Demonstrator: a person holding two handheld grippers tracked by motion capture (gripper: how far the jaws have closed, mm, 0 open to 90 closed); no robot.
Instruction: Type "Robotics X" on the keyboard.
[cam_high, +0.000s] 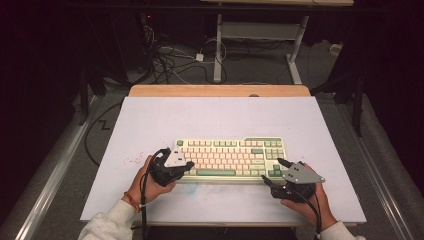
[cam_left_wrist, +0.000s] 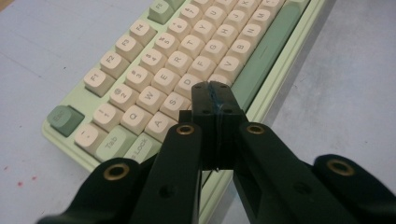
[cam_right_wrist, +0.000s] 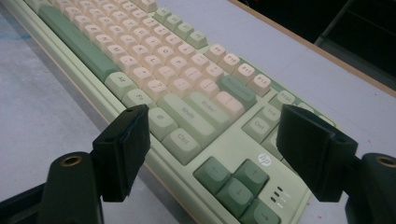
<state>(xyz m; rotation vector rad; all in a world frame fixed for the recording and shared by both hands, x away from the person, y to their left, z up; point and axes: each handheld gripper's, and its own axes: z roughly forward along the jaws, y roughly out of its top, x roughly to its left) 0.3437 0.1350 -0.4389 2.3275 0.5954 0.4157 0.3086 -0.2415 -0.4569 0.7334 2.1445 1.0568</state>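
1. A dark room with table legs and loose cables (cam_high: 165, 60) on the floor lies behind a pale table (cam_high: 150, 120) with a wooden strip along its far edge.
2. High view: the keyboard (cam_high: 230, 157) lies in the near half of the table, long side parallel to the near edge. Wide bare surface lies beyond the keyboard and to both of its sides; only a narrow strip runs between it and the near edge.
3. High view: the left gripper (cam_high: 189, 165) sits at the keyboard's left end, its tip over the lower left keys. The right gripper (cam_high: 272, 172) sits at the keyboard's near right corner, beside the arrow keys.
4. Left gripper view: the left gripper (cam_left_wrist: 214, 95) has its jaws pressed together with nothing between them, the tip over the lower letter rows just beside the green space bar (cam_left_wrist: 266, 51). Whether the tip touches a key I cannot tell. Red specks (cam_left_wrist: 21, 182) mark the table left of the keyboard.
5. Right gripper view: the right gripper (cam_right_wrist: 212, 135) stands wide, holding nothing, its jaws spread to either side of the keyboard's right corner, arrow keys (cam_right_wrist: 238, 184) between and below them. Bare table lies beyond the keyboard up to the wooden edge.
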